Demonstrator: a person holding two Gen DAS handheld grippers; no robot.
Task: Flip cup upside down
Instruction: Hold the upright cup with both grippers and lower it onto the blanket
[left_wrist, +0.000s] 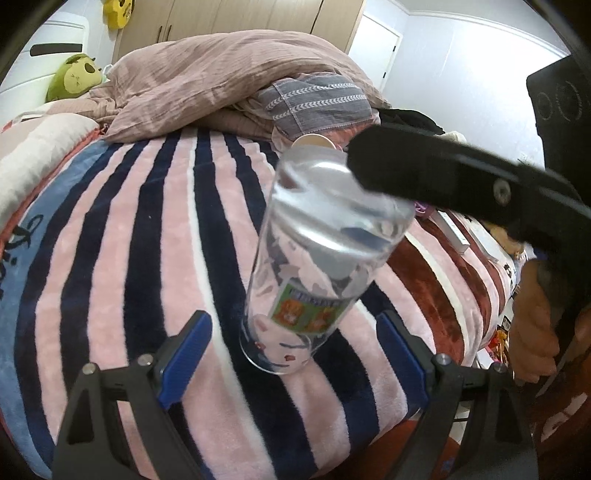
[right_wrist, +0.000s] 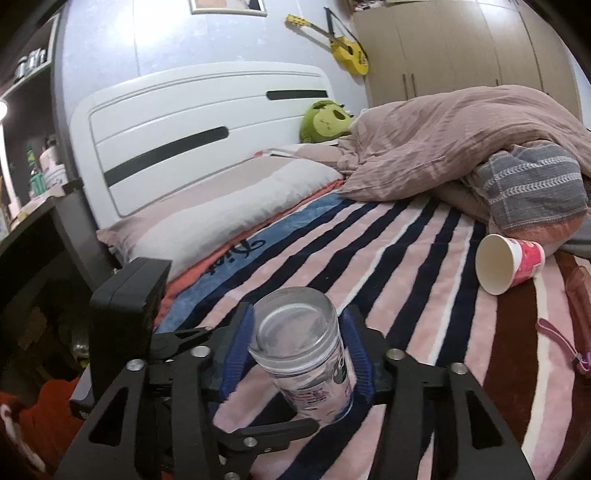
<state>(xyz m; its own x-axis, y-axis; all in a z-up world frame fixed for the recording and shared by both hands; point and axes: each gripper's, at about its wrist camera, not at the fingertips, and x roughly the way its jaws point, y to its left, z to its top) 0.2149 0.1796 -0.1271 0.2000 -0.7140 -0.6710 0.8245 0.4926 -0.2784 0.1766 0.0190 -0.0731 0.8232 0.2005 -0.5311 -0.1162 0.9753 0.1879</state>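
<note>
A clear glass cup (left_wrist: 317, 258) with a printed label is held above the striped blanket (left_wrist: 110, 240), tilted, its thick base up and its mouth down. My right gripper (right_wrist: 301, 354) is shut on the cup (right_wrist: 306, 350), blue pads on both sides. In the left wrist view the right gripper's black finger reaches the cup's base from the right. My left gripper (left_wrist: 295, 354) is open, its blue fingers (left_wrist: 186, 354) on either side of the cup's mouth, not touching it.
A pink paper cup (right_wrist: 508, 264) lies on its side on the blanket by a heap of bedding (right_wrist: 461, 147). A pillow (right_wrist: 221, 218), a white headboard and a green plush toy (right_wrist: 325, 122) stand at the far end. A purple strap (right_wrist: 565, 343) lies at the right.
</note>
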